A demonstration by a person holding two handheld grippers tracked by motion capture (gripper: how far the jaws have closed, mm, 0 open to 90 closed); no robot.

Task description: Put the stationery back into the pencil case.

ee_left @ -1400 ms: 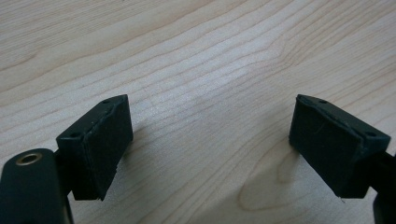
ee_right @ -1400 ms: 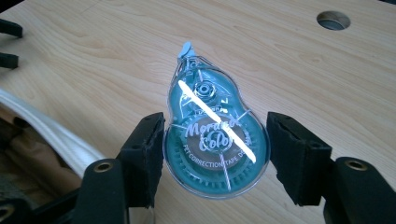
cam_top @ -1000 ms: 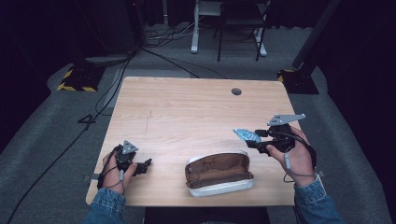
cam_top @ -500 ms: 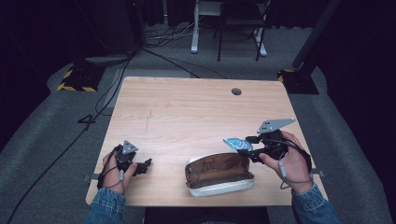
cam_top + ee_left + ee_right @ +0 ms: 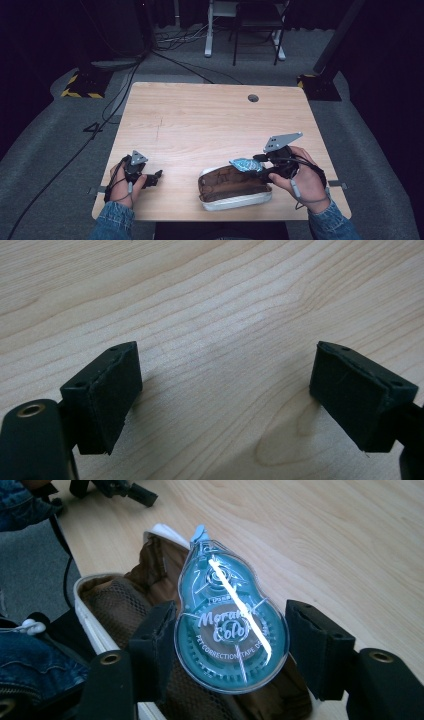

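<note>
A teal, clear-shelled correction tape dispenser (image 5: 227, 625) is held flat between the jaws of my right gripper (image 5: 235, 650). In the high view the dispenser (image 5: 245, 164) hangs just over the right end of an open brown pencil case (image 5: 225, 186) with a white rim and mesh lining, and my right gripper (image 5: 259, 168) is at the case's right. The case (image 5: 125, 605) lies near the table's front edge. My left gripper (image 5: 157, 176) rests at the front left, well apart from the case. It (image 5: 225, 390) stands open over bare wood.
The light wooden table (image 5: 210, 120) has a round cable hole (image 5: 253, 98) at the back right. Beyond the table, cables, a chair and stand bases sit on the grey floor.
My right gripper has carried the correction tape leftward and down, from beside the case to above its right end. The left gripper has stayed put.
</note>
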